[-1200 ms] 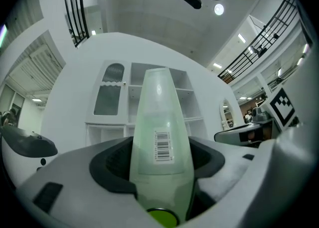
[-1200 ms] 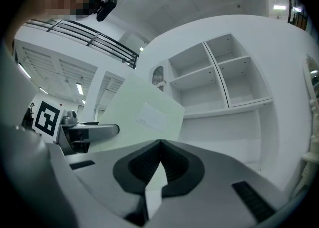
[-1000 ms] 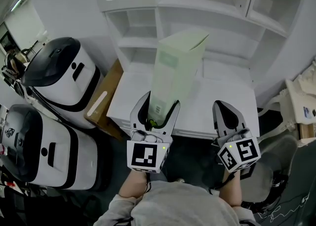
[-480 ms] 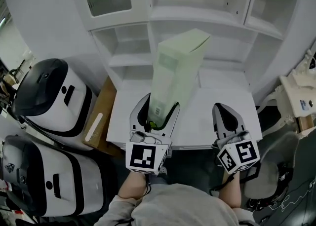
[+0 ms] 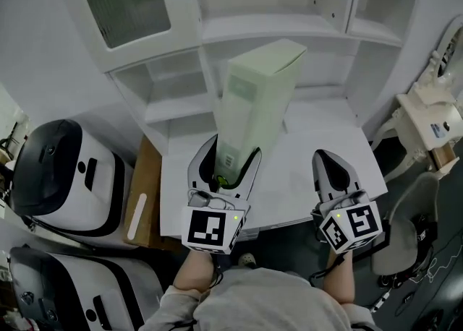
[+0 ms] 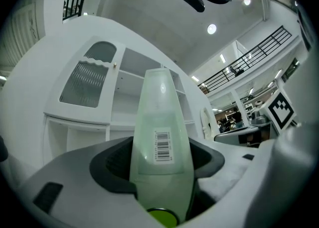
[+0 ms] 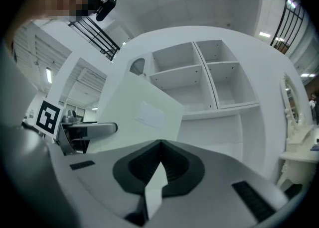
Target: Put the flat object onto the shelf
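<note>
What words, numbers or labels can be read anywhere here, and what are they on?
No text reads clearly.
Barcode label on the pale green box: digits too small to read.
Pale label on the box's broad face: blurred.
Blue mark on the white object at right: too small.
Marker cubes: black-and-white square patterns, no letters.

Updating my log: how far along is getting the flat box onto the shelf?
Done: the flat box is lifted, clamped in the left gripper. In hand: it is held up in front of the shelf. Left: setting it on a board and letting go.
</note>
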`<state>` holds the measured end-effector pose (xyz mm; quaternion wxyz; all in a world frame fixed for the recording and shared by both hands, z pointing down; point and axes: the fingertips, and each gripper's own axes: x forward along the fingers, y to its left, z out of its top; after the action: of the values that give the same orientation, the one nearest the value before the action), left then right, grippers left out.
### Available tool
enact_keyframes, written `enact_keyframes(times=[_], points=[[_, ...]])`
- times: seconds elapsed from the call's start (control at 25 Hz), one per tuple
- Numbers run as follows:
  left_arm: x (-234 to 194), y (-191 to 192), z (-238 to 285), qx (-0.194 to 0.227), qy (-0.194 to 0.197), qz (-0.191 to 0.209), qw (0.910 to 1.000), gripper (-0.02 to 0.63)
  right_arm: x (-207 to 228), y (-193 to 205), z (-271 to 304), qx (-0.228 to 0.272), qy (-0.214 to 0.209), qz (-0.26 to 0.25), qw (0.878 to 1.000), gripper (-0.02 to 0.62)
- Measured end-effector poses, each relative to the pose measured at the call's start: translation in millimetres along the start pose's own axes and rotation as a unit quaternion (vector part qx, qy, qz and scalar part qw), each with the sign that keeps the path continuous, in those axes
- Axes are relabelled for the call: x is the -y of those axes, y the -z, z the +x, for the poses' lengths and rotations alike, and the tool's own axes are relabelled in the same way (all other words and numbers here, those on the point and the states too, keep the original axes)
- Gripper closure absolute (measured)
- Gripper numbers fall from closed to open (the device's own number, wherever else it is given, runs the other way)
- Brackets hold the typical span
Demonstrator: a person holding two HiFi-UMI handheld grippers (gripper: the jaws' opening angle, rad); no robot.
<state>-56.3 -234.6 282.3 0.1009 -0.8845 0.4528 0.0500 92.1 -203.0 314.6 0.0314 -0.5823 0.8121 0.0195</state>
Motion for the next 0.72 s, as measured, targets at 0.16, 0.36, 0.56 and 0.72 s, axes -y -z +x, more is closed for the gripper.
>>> enact_keyframes(times=[0.16,0.36,0.56,0.72], points=[[-5.5,0.3,8.4,0.008,0.035,0.004,0.9994,0.304,-1.4,1.4,5.8,0.004,0.022,0.005,1.000,0.588],[-9.3,-9.1,18.4,0.017,0.067,0.014,0.9975,0.304,-4.4,2.3,8.1,0.004,0.043,0.001,0.999,0.588],[-10.1,-28.2,31.9,0.021,0.094,0.094,0.9910,0.304,0.7,-2.4,11.5,0.007,0.048,-0.003,0.999,0.588],[-1.4,-47.5,43.5,0.011,0.111,0.203,0.9728,0.304,11.4,-3.8,15.5,0.008,0.046,-0.001,0.999,0.588]])
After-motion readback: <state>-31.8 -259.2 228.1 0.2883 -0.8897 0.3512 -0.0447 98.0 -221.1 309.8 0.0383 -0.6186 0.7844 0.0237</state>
